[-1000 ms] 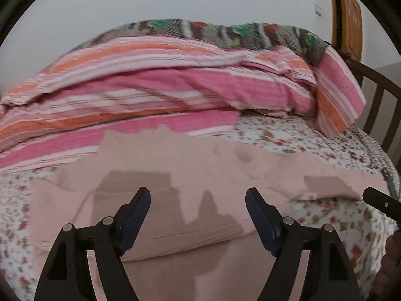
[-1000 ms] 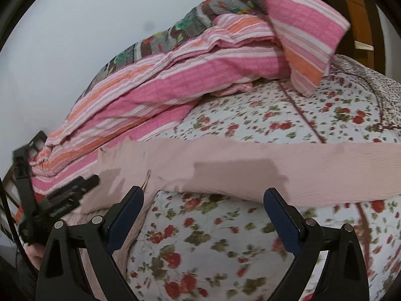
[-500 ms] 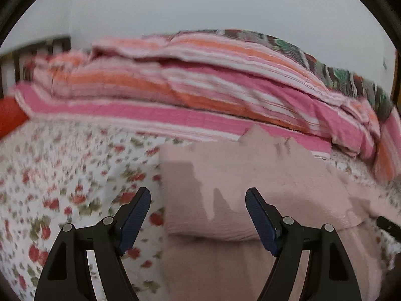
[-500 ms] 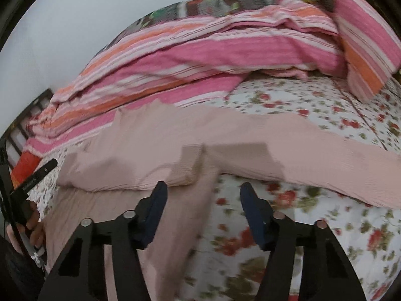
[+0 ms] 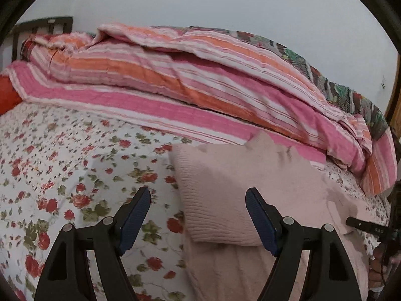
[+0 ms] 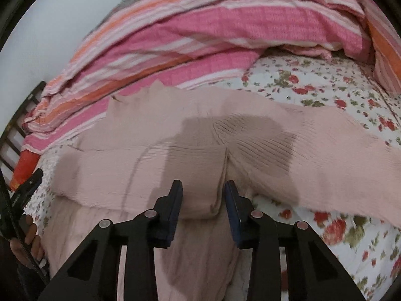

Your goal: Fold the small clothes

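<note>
— Why is the pink top [image 6: 140, 173] lying flat on the bed [image 6: 325, 80], near its front edge?

— So it can be folded. One side is already turned over.

— What are the grippers doing?

— The right gripper [image 6: 203, 195] tips down, jaws closing around a fold. The left gripper [image 5: 198, 205] is spread wide over the top's left edge, holding nothing.

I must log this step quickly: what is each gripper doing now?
Left gripper: open, holding nothing.
Right gripper: jaws closing around a fold of the pink sweater, not clamped yet.
</note>
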### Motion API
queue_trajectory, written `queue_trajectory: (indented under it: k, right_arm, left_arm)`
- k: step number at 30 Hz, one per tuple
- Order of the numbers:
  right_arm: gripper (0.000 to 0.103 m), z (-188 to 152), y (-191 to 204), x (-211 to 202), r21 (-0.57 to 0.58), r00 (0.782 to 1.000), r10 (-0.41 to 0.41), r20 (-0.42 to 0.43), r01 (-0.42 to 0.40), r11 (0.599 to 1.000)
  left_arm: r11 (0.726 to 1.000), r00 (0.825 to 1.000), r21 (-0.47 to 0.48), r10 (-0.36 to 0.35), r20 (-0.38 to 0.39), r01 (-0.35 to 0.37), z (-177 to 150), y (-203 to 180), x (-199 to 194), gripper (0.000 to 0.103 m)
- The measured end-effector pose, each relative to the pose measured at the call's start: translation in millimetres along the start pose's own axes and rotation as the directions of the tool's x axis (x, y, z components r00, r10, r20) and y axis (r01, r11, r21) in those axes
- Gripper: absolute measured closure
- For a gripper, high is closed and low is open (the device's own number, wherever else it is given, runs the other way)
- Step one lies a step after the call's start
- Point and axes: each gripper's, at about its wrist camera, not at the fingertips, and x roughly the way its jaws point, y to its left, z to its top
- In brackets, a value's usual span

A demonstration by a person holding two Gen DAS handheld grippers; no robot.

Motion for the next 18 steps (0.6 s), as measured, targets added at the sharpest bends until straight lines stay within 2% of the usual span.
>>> queue_trajectory:
  k: [2, 4, 5, 6, 7, 9, 10, 13, 15, 18]
  right_arm:
    - [0.067, 2, 3, 5, -0.018, 1.0, -0.018, -0.004, 0.018, 1.0]
    - [0.074, 1, 9, 6, -0.061, 0.999, -0.037, 0.017, 0.038, 0.997]
    - [0.091, 0, 12, 5, -0.081, 0.999, -0.026, 0.025, 0.028, 0.996]
    - [0.099, -1, 13, 0, -0.105, 0.998, -0.027, 0.051, 0.032, 0.994]
    - [0.099, -2, 13, -5, -0.108, 0.997, -0.021, 0.075, 0.029, 0.994]
    - [0.099, -1, 7, -24, -0.094, 0.988, 0.043, 0.149, -0.029, 0.995]
    - [0.099, 0, 3, -30, -0.086, 0.985, 0.043, 0.164, -0.029, 0.996]
    - [0.099, -1, -4, -18, -0.068, 0.992, -0.036, 0.12, 0.045, 0.997]
    - [0.099, -5, -8, -1, -0.06, 0.996, -0.069, 0.062, 0.073, 0.996]
    - [0.098, -6, -2, -5, -0.091, 0.992, -0.09, 0.083, 0.098, 0.991]
  left_arm:
    - [0.999, 0.999, -0.037, 0.025, -0.043, -0.026, 0, 10, 8, 0.028]
    - [0.997, 0.997, -0.067, 0.018, -0.078, -0.024, 0, 17, 17, 0.028]
    - [0.997, 0.996, -0.079, 0.014, -0.092, -0.021, -1, 19, 20, 0.028]
    - [0.996, 0.995, -0.086, 0.006, -0.095, -0.015, -1, 20, 21, 0.028]
    - [0.996, 0.996, -0.088, 0.0, -0.091, -0.008, 0, 21, 21, 0.028]
    - [0.996, 0.998, -0.086, -0.023, -0.058, 0.018, 0, 18, 14, 0.028]
    - [0.996, 0.999, -0.081, -0.038, -0.039, 0.035, 2, 17, 11, 0.028]
    - [0.996, 0.997, -0.038, -0.079, -0.006, 0.078, 4, 2, 3, 0.028]
    - [0.995, 0.996, 0.031, -0.091, -0.023, 0.092, 3, -15, 6, 0.028]
    - [0.986, 0.995, 0.145, -0.08, -0.052, 0.087, -5, -41, 14, 0.028]
